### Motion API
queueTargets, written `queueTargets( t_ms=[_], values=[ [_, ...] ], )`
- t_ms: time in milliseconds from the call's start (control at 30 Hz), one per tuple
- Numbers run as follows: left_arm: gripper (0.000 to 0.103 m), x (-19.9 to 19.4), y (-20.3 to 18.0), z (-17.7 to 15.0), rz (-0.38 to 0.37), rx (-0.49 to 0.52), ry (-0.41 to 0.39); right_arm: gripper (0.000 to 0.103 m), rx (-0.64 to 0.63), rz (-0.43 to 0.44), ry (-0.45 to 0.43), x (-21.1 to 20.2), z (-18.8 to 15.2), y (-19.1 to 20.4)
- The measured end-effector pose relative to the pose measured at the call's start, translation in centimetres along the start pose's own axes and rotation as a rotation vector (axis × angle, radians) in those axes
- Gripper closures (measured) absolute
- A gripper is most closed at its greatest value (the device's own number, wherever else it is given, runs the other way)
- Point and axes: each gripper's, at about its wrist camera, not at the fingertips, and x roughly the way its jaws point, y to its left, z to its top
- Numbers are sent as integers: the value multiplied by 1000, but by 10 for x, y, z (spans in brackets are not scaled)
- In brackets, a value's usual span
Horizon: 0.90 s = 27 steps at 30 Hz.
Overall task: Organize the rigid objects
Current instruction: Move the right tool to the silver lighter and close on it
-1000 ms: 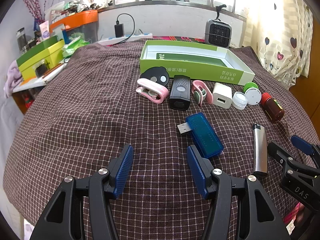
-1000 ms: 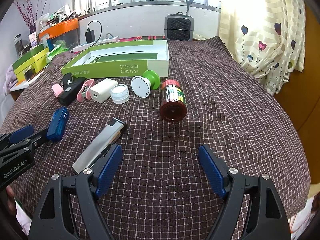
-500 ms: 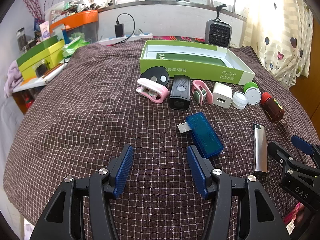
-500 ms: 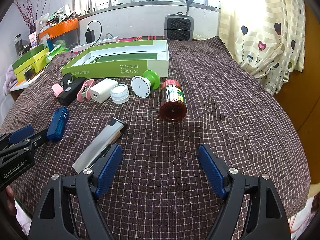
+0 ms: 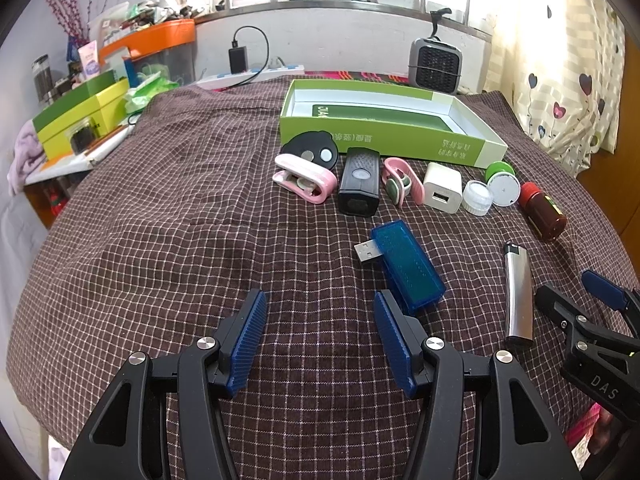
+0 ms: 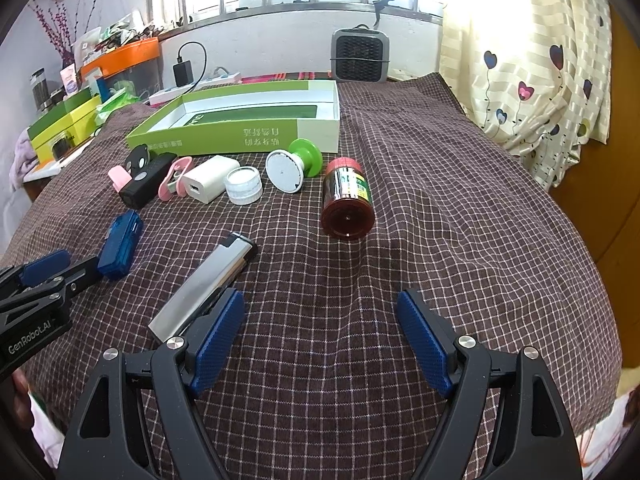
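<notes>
An open green box (image 5: 384, 136) (image 6: 240, 136) stands at the back of the checked cloth. In front of it lie a black key fob (image 5: 310, 152), pink clip (image 5: 304, 178), black device (image 5: 359, 186), pink ring case (image 5: 400, 180), white charger (image 5: 442, 186) (image 6: 208, 178), white cap (image 5: 477, 197) (image 6: 243, 184), green-and-white spool (image 5: 502, 184) (image 6: 294, 162) and red jar (image 5: 544, 216) (image 6: 347, 204). Nearer lie a blue USB stick (image 5: 408, 266) (image 6: 120, 244) and a silver lighter (image 5: 518, 294) (image 6: 204, 286). My left gripper (image 5: 320, 340) is open, the stick by its right finger. My right gripper (image 6: 320, 340) is open, its left finger by the lighter.
A grey fan heater (image 5: 435, 65) (image 6: 361, 54) and a power strip with a charger (image 5: 248, 70) sit at the back edge. Yellow-green boxes (image 5: 80, 116) and an orange bin (image 5: 156, 52) stand on a side shelf at left. A heart-print curtain (image 6: 532, 72) hangs at right.
</notes>
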Motion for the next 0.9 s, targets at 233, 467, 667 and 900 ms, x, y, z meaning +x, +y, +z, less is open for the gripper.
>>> queueTargets(
  t_ms=[233,467,667,900],
  values=[
    [48,-2,1,0,-8,8,2,24,9,25,12,-5,-1,1],
    [48,-3,4,0,-28,24,5,24,4,92,-11,-14,4,14],
    [48,-5,9,-1,-53,13,6,24,6,150,7,-9,9,26],
    [48,-6,14,-1,-88,-3,8,25,-8,163,41,3,12,37]
  ],
)
